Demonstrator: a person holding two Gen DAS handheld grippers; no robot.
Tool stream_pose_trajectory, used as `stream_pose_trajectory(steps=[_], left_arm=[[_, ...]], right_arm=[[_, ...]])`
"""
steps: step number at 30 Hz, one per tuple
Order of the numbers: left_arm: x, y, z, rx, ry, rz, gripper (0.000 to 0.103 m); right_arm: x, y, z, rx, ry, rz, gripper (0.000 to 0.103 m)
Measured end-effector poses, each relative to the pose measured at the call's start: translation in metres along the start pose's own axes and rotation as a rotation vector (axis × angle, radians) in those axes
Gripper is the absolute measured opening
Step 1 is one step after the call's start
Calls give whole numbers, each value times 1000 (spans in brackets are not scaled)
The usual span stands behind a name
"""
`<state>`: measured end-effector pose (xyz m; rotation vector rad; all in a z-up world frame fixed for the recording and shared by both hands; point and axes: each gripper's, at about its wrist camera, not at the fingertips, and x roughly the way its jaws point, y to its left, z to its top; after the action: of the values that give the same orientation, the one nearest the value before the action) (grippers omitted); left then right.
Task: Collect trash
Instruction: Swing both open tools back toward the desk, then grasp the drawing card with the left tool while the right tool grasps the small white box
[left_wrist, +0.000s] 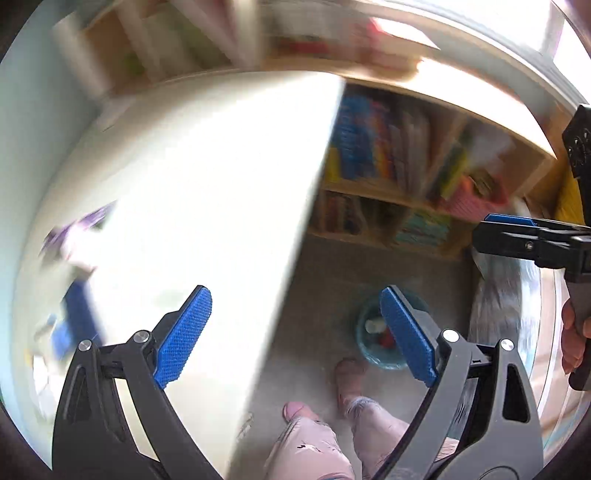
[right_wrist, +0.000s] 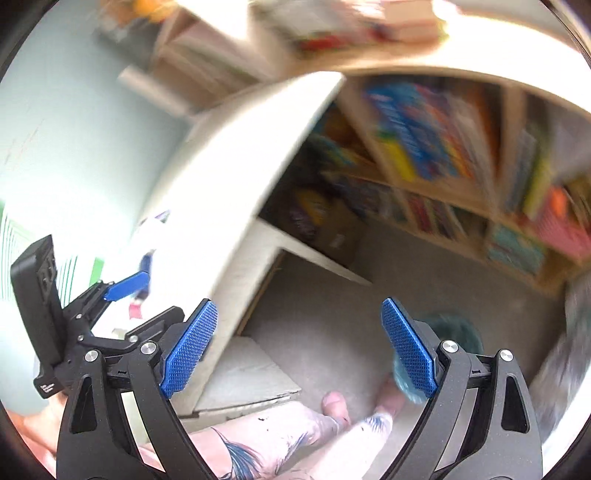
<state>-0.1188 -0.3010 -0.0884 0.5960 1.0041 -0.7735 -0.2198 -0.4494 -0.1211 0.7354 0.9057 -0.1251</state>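
Note:
Both views are motion-blurred. My left gripper is open and empty, held over the right edge of a white table. Blurred scraps lie at the table's left: a purple-and-white piece and a blue item. On the floor stands a teal bin with bits inside, partly behind my right-hand pad. My right gripper is open and empty above the floor beside the table. The teal bin shows behind its right finger. The left gripper appears at the left, near a pink scrap.
A wooden bookshelf full of colourful books runs along the back. The person's bare feet stand on grey carpet next to the bin. Flat cardboard lies under the table's side. A grey bag-like shape sits at the right.

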Motion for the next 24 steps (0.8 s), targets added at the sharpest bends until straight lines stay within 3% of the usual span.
stream_pose_trajectory(steps=[5, 13, 18, 24], left_arm=[[-26, 71, -23, -199, -16, 98, 91], [-57, 176, -91, -511, 4, 216, 92], [-72, 223, -124, -670, -1, 251, 93], [-76, 264, -145, -829, 1, 290, 93]], right_arm=[[42, 85, 27, -219, 80, 74, 90], [107, 208, 24, -474, 187, 126, 90], [140, 262, 21, -586, 207, 118, 90], [168, 289, 41, -643, 209, 92, 89]])
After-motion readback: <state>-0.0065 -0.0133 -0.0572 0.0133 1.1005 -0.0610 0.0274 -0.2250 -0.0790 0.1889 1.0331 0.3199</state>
